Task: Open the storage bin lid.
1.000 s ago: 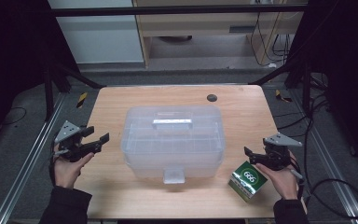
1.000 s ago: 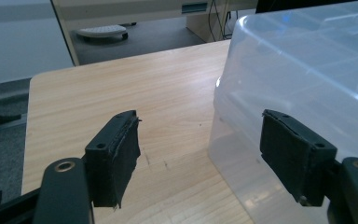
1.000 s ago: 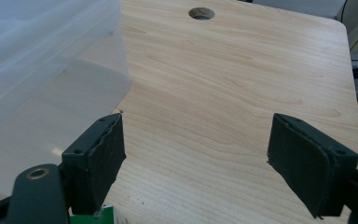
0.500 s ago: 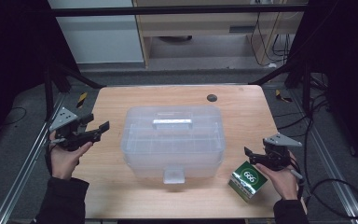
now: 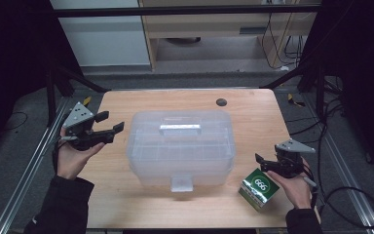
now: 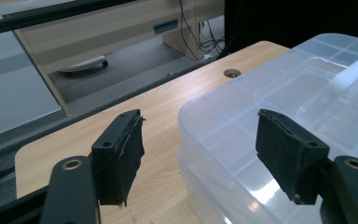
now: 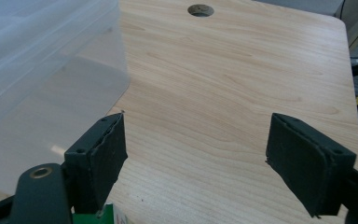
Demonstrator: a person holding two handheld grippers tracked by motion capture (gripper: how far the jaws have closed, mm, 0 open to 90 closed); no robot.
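The left gripper (image 5: 108, 127) is hovering just off the left end of the clear plastic storage box (image 5: 181, 146), with its jaws standing wide apart and nothing between them. In the left gripper view the left gripper (image 6: 200, 154) is looking across the near corner of the box (image 6: 279, 107), its pads (image 6: 121, 154) sitting above the lid and the table beside it without touching either. The right gripper (image 5: 268, 163) is sitting off the right end of the box, near its front corner, also with jaws spread apart and gripping nothing. In the right gripper view the right gripper (image 7: 196, 163) is pointing over bare wood, the box wall (image 7: 42, 70) lying to one side. A green carton (image 5: 259, 188) marked 666 is resting on the wooden table (image 5: 253, 117) just in front of the box's right front corner, right under the right gripper. The box is standing shut at the table's middle, its latch tab facing the person
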